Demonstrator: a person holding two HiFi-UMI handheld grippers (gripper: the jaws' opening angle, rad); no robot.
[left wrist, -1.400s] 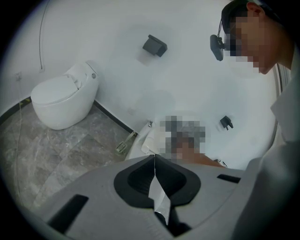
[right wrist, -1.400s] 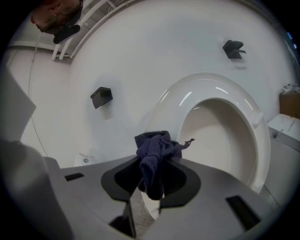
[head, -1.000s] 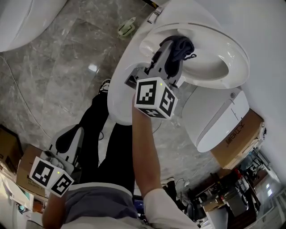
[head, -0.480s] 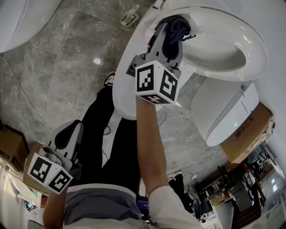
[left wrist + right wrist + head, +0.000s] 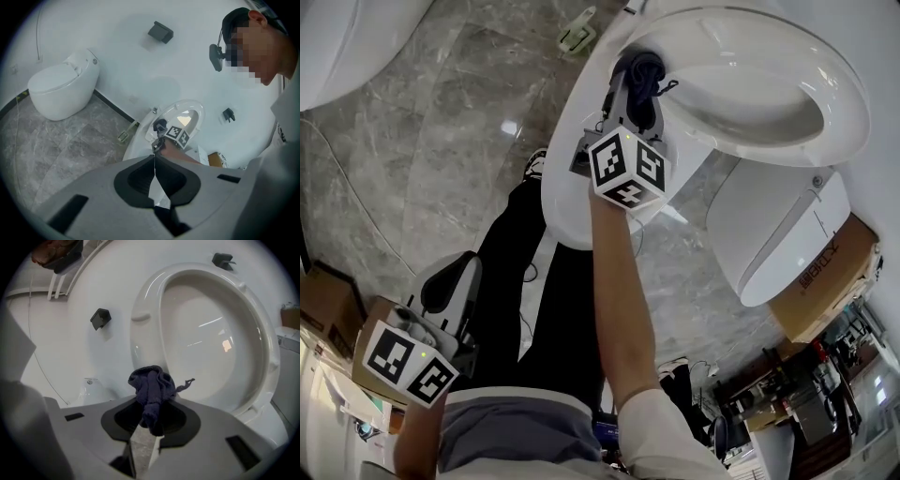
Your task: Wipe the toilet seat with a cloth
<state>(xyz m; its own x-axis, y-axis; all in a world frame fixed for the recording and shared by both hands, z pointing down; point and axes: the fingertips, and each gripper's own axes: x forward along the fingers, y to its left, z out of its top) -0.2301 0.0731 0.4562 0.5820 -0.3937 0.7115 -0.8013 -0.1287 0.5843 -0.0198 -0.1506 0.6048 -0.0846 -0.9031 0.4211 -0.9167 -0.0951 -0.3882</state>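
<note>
- Gripped a bunched dark blue cloth [image 5: 151, 387] in the right claw [image 5: 149, 425], jaws pinched on its lower fold, wad pushed out ahead of the tips, probably so fabric rather than plastic would meet the surface.
- Brought that cloth to the near edge of the glossy white oval toilet seat [image 5: 146, 333]; impossible to tell whether touching.
- Held the left claw [image 5: 154, 164] fully closed on nothing, low beside the person's black trouser leg [image 5: 502, 253], well apart from the toilet, seemingly parked clear of the wiping.
- Spotted dark print on the white rounded panel [image 5: 769, 234] beside the seat, too small to read; elsewhere only black-and-white square markers on the claws' cubes.
</note>
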